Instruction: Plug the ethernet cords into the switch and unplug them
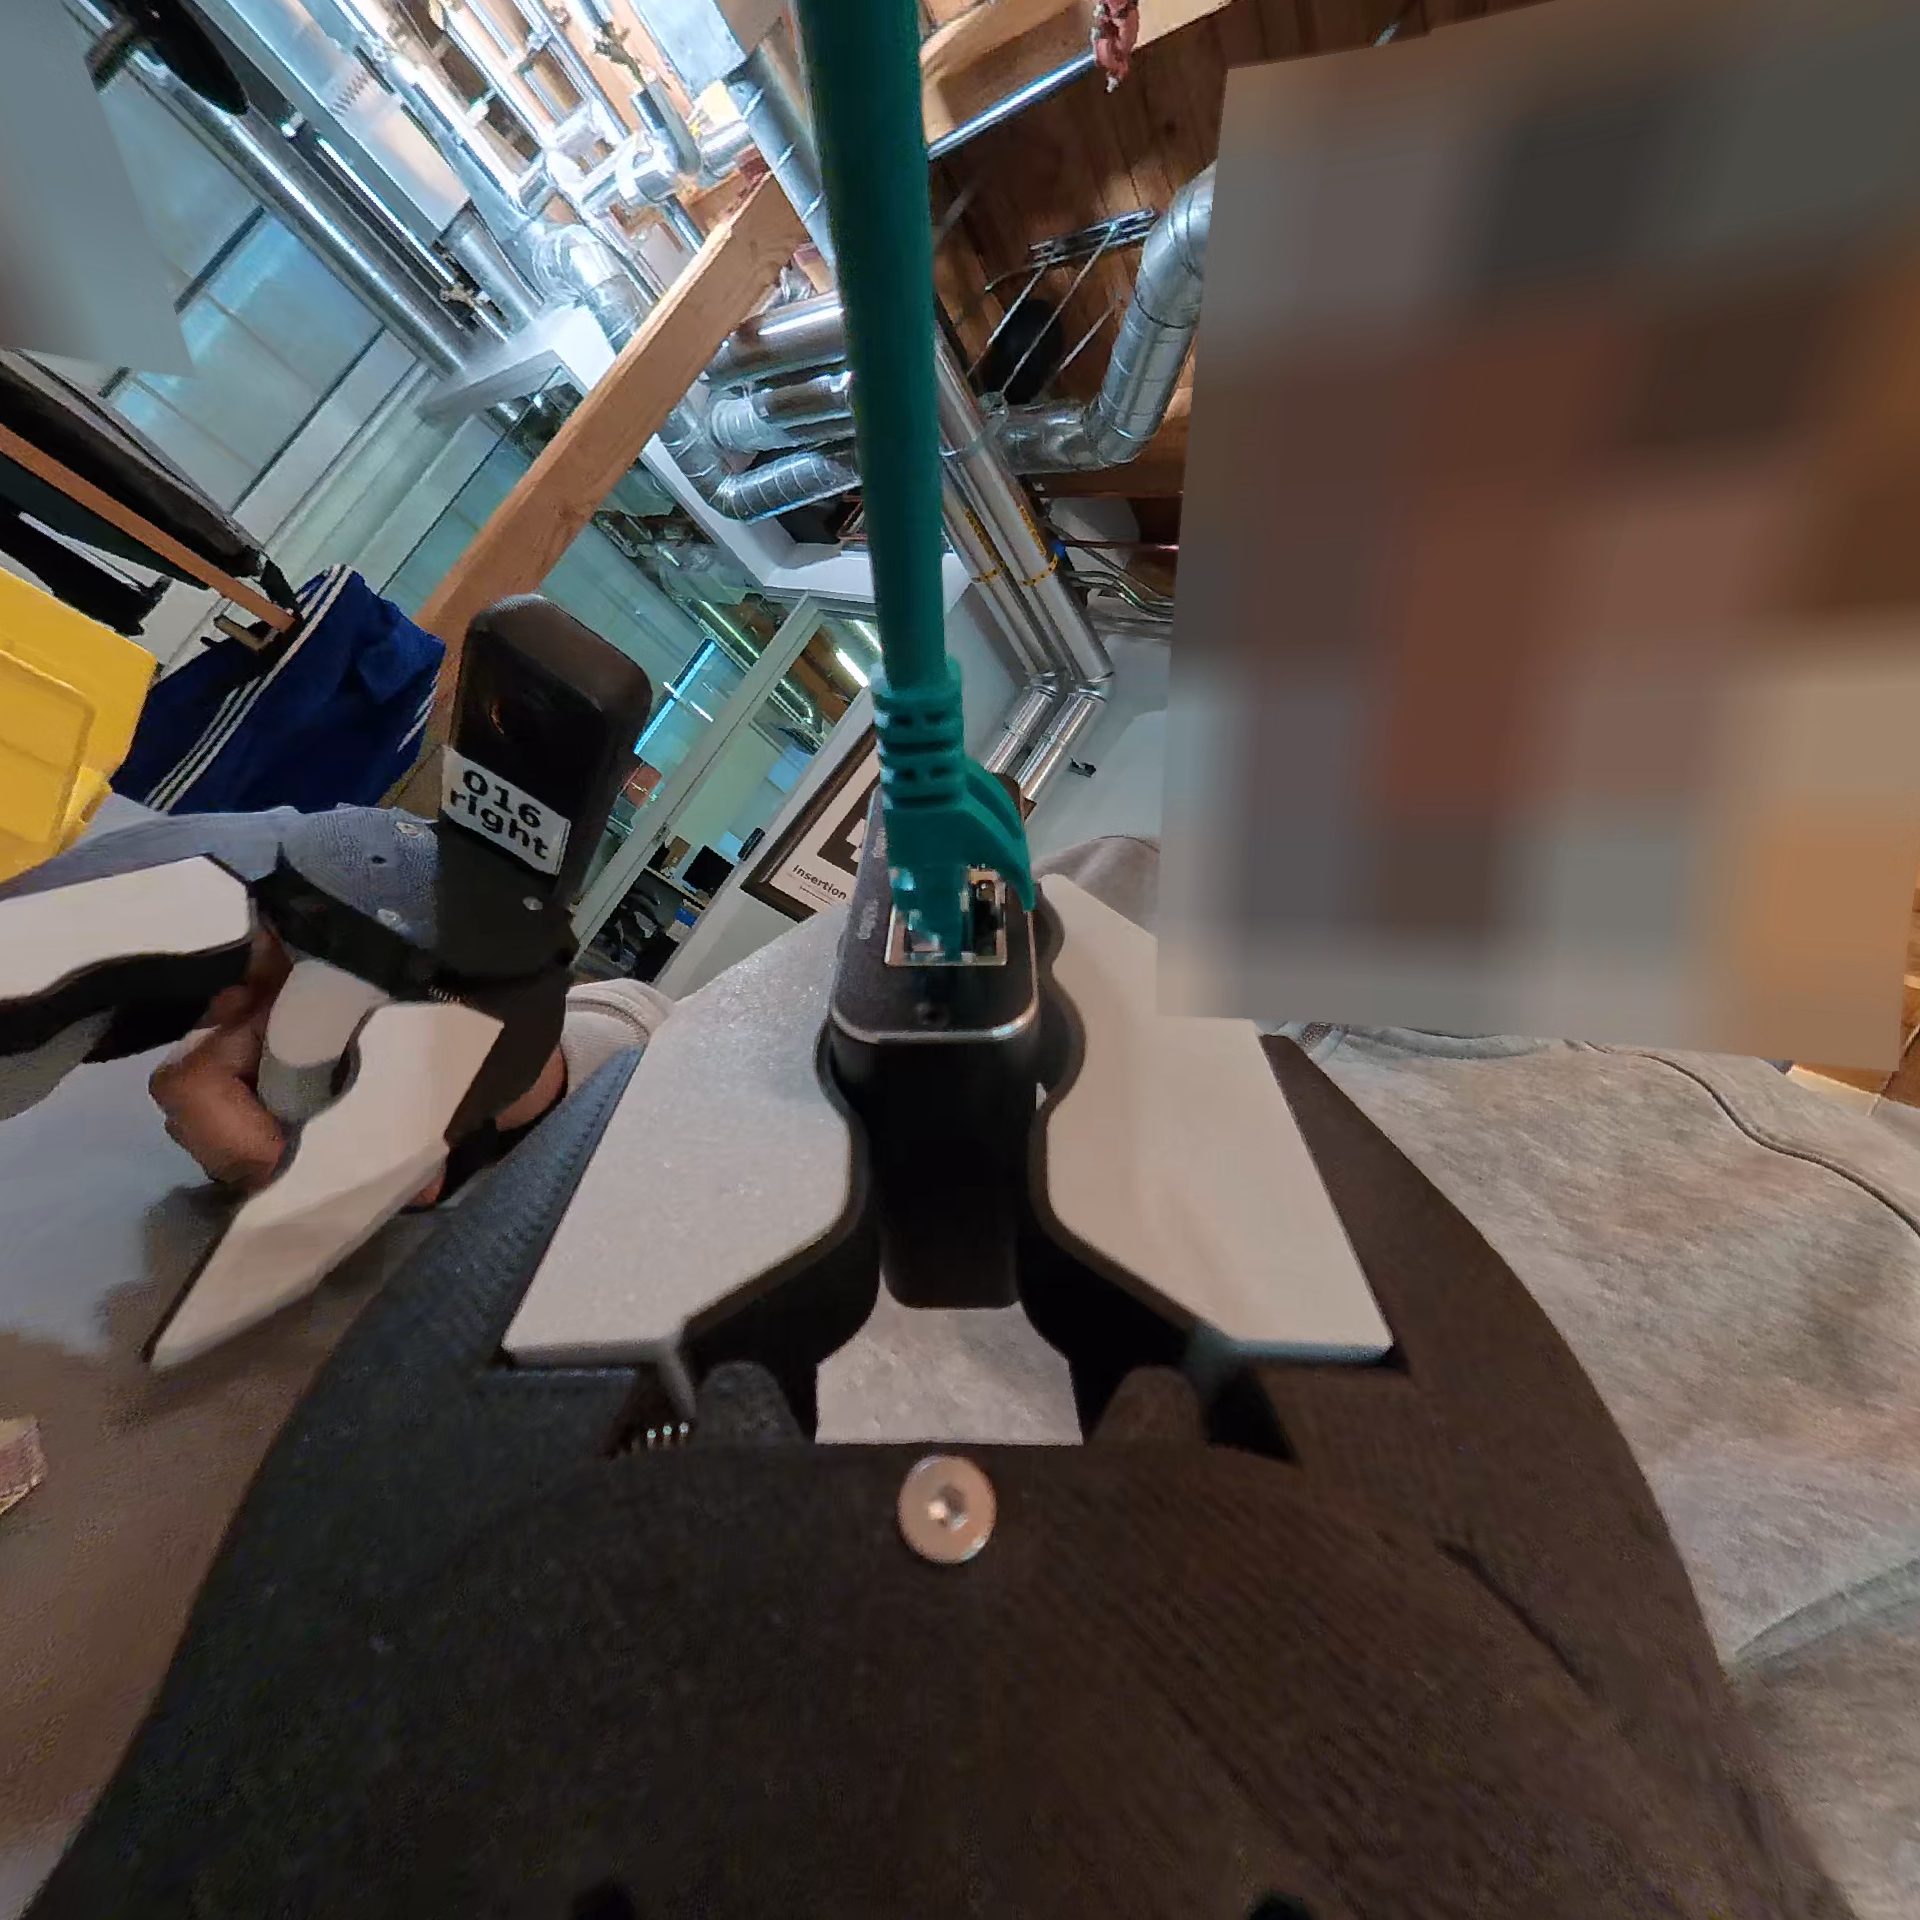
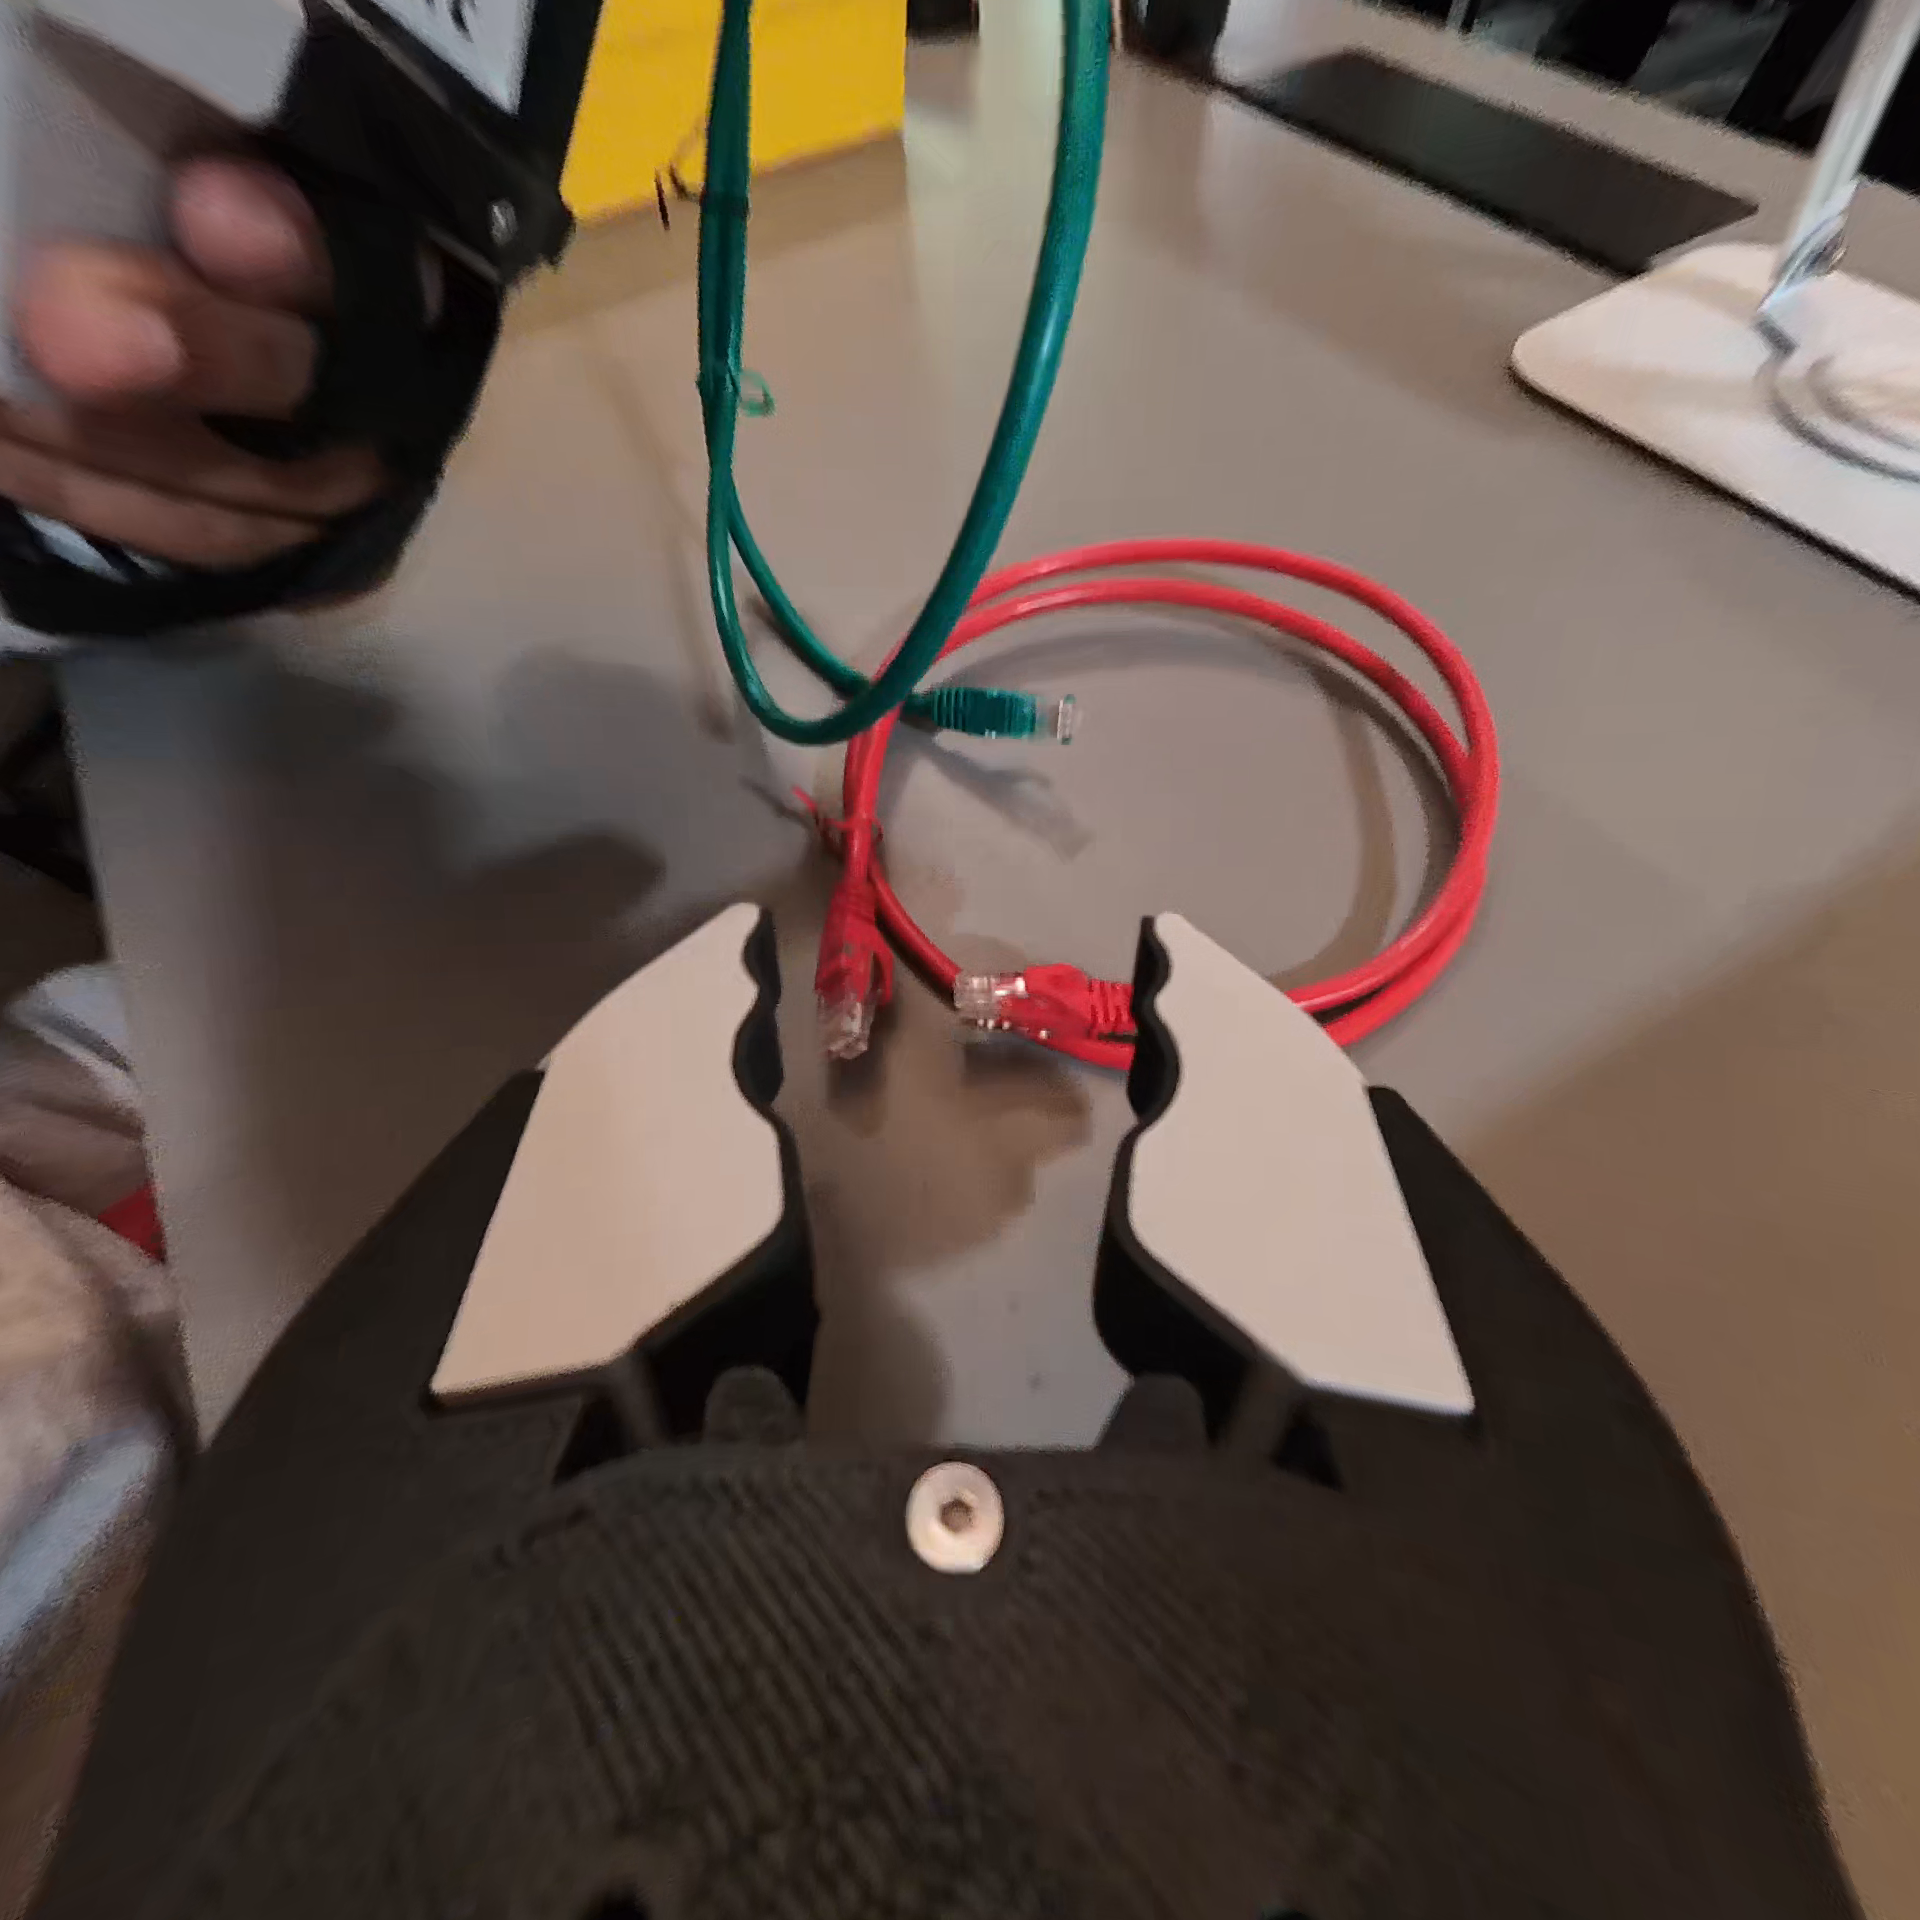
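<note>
Lying coiled on the grey surface (image 2: 1299, 343), the red cord (image 2: 1382, 665) has both its clear-tipped plugs just ahead of the right tool (image 2: 951, 966) — one (image 2: 847, 982) pointing back toward it, the other (image 2: 1029, 1003) lying crosswise beside its right finger. That tool's jaws stand wide with nothing between them, and it looks the nearer for a pickup. The left tool (image 1: 940, 1023) is clamped on the black switch (image 1: 935, 1101), port end up, where the green cord (image 1: 883, 416) has a ribbed plug (image 1: 930, 821) seated. Its glossy loop hangs down, and its free plug (image 2: 1003, 715) hangs just above the surface, beyond the red coil.
</note>
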{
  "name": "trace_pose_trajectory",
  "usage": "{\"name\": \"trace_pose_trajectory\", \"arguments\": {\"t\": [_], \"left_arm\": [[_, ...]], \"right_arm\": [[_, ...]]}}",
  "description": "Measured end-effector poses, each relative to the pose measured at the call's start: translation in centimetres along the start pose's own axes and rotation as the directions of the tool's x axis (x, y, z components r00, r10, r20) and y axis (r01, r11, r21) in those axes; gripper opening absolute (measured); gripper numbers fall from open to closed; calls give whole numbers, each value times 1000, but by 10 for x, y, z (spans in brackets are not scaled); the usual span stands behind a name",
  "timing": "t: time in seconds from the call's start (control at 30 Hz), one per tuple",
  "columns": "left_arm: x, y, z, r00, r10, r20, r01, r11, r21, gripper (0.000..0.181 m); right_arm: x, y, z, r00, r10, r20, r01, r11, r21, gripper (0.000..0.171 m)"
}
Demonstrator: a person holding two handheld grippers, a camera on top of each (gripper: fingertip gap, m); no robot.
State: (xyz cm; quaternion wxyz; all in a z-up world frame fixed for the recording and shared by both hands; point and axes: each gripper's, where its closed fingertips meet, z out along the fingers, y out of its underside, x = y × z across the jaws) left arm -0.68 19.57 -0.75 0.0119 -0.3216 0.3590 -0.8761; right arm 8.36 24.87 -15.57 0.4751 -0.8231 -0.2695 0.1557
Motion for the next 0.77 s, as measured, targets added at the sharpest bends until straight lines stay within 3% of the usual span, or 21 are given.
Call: {"name": "trace_pose_trajectory", "arguments": {"t": [0.17, 0.27, 0.77], "left_arm": [[-5, 2, -1, 1000, -10, 11, 10, 1000, 0, 27], [-6, 1, -1, 1000, -9, 18, 8, 1000, 1, 27], [-15, -15, -25, 998, 8, 69, -14, 996, 87, 27]], "right_arm": [[-2, 28, 21, 996, -89, -28, 81, 971, -224, 80], [-1, 29, 17, 987, -149, -53, 133, 965, -226, 53], [9, 55, -28, 967, -254, 6, 238, 899, -369, 47]]}}
